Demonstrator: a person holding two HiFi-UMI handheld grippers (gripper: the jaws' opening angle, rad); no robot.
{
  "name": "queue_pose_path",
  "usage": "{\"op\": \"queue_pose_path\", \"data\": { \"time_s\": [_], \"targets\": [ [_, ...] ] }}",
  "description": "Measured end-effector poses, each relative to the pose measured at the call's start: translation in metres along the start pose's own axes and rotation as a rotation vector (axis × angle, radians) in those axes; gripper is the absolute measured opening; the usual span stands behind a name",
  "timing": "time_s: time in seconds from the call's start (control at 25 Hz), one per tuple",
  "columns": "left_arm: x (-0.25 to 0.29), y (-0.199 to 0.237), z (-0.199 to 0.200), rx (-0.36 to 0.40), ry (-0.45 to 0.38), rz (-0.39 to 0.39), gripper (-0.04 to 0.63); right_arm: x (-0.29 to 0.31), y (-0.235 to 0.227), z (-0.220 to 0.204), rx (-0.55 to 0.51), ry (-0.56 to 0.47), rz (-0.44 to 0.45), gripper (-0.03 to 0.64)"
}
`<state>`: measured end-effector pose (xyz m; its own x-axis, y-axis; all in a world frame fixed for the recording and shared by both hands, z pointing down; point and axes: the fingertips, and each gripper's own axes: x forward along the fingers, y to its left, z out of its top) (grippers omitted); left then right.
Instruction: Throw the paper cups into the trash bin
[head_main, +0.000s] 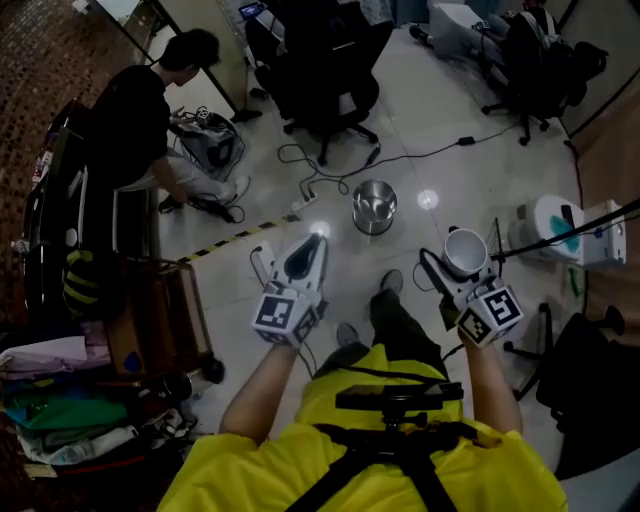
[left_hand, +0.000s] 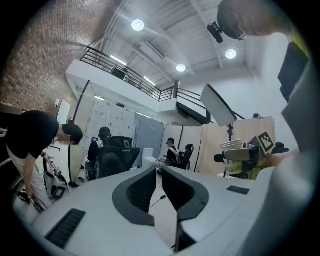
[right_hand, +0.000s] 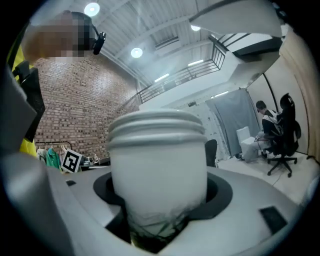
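A stack of white paper cups (head_main: 465, 250) stands upright between the jaws of my right gripper (head_main: 462, 268), which is shut on it. In the right gripper view the stacked cups (right_hand: 157, 165) fill the middle, their rims ringed at the top, and the right gripper (right_hand: 159, 200) clasps their lower part. A round metal trash bin (head_main: 374, 207) stands on the tiled floor ahead, between the two grippers and farther off. My left gripper (head_main: 314, 242) is shut and holds nothing; its fingers (left_hand: 145, 187) meet in its own view, where the cups (left_hand: 233, 145) show at the right.
A person in black (head_main: 140, 110) crouches at the left by a bag. Black office chairs (head_main: 325, 70) stand beyond the bin, with a cable (head_main: 330, 175) and a yellow-black tape strip (head_main: 235, 236) on the floor. A wooden cart (head_main: 150, 320) is at the left, a white device (head_main: 560, 225) at the right.
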<state>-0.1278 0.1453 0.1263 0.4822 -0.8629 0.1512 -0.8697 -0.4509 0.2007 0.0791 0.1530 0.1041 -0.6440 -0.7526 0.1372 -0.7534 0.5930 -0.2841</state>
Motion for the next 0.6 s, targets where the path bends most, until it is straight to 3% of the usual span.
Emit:
{"op": "queue_pose_path", "data": {
  "time_s": [0.12,0.32,0.48,0.6],
  "targets": [
    [0.061,0.023,-0.015,0.001,0.034,0.004,0.038,0.053,-0.048,-0.008,0.005,0.018,0.014,0.339],
    [0.157,0.074,-0.046,0.015,0.137,0.095,0.038,0.155,-0.122,-0.034,0.015,0.079,0.087,0.339],
    [0.235,0.106,-0.082,0.007,0.132,0.067,0.038,0.226,-0.177,-0.061,0.028,0.124,0.143,0.339],
    [0.287,0.133,-0.132,0.019,0.2,0.044,0.038,0.275,-0.219,-0.118,0.035,0.227,0.147,0.339]
  ]
}}
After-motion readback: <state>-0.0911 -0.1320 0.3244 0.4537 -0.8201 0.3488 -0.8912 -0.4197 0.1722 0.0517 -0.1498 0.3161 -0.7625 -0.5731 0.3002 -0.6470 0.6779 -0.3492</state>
